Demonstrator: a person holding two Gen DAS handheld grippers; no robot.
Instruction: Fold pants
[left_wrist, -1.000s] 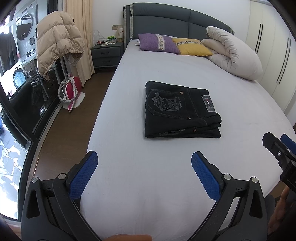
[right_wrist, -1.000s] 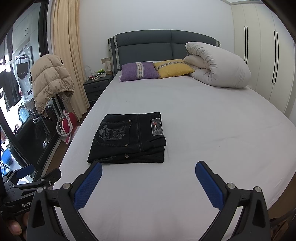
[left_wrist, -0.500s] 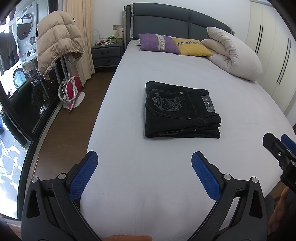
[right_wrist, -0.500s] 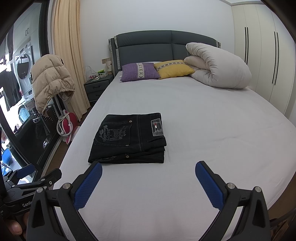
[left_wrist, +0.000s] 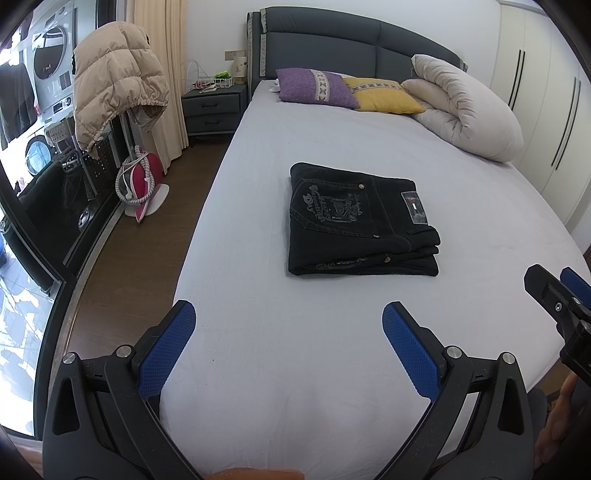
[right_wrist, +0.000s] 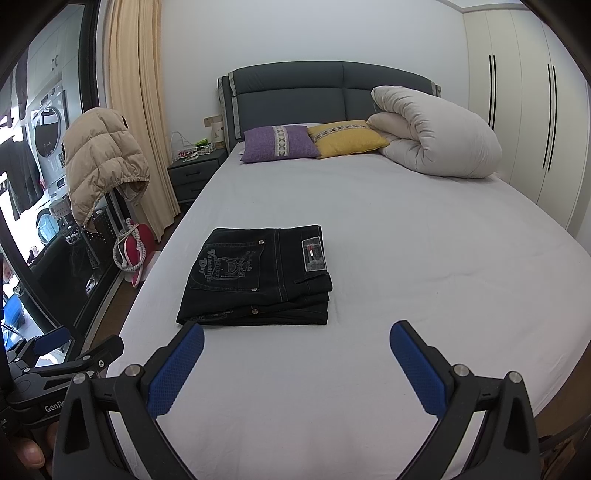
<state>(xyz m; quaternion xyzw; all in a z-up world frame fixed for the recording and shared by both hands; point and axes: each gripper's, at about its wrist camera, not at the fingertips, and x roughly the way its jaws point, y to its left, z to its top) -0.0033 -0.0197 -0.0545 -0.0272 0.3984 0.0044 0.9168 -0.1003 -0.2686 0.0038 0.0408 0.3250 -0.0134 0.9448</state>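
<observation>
Because the pants (left_wrist: 360, 221) are dark denim folded into a thick stack of several layers, you should expect them to feel fairly heavy and stiff for cloth, not slippery, and in no way fragile; the layers can still slide apart if you lift from one ply only. Judging by the stack, your safest hold is on the two short sides, pinching through all layers at once, or at the thick folded edge nearest you. They lie flat on the bed (left_wrist: 332, 387), roughly midway between its head and foot and nearer its left edge than its right. Their long axis runs across the bed, left edge to right edge; the waistband with its label patch (right_wrist: 313, 254) points toward the right edge, and the embroidered back pocket (right_wrist: 225, 267) faces up. The fold looks complete to me. Your left gripper (left_wrist: 288, 325) hovers over the foot of the bed, jaws spread wide and holding nothing; your right gripper (right_wrist: 295, 345) does the same just short of the stack's near edge.
</observation>
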